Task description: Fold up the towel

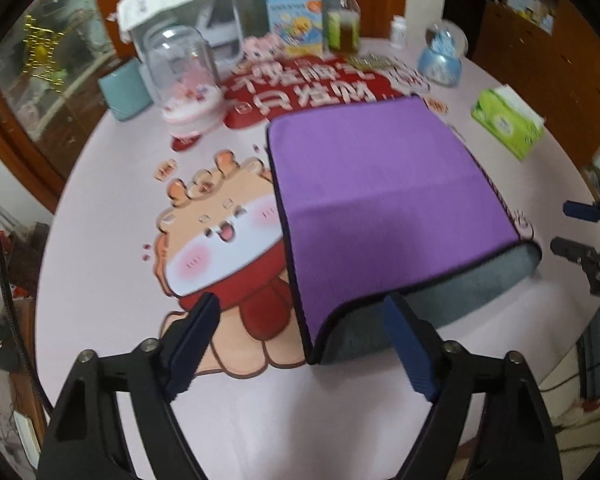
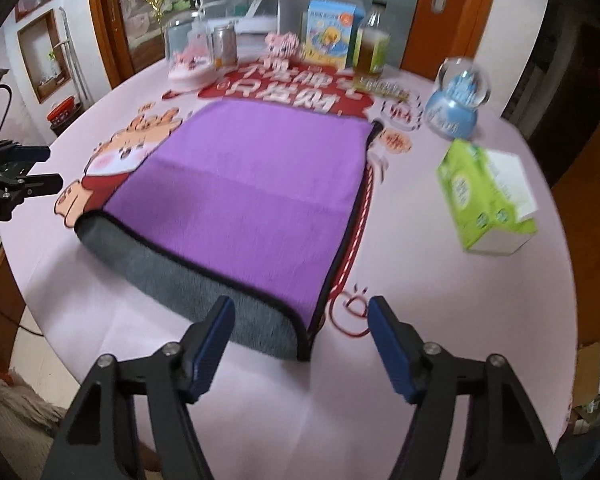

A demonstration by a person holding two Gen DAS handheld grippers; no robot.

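Observation:
A purple towel (image 1: pixel 380 192) with a grey underside lies folded on the pink printed tablecloth; its near edge curls and shows grey pile. It also shows in the right wrist view (image 2: pixel 252 184). My left gripper (image 1: pixel 304 308) is open and empty, just above the towel's near left corner. My right gripper (image 2: pixel 300 312) is open and empty, over the towel's near right corner. The right gripper shows at the right edge of the left wrist view (image 1: pixel 580 232), and the left gripper at the left edge of the right wrist view (image 2: pixel 32 168).
At the table's far side stand a glass dome (image 1: pixel 184 76), a teal box (image 1: pixel 124 92), a blue carton (image 1: pixel 296 20), a bottle (image 1: pixel 344 20) and a snow globe (image 2: pixel 456 100). A green tissue box (image 2: pixel 488 200) lies right of the towel.

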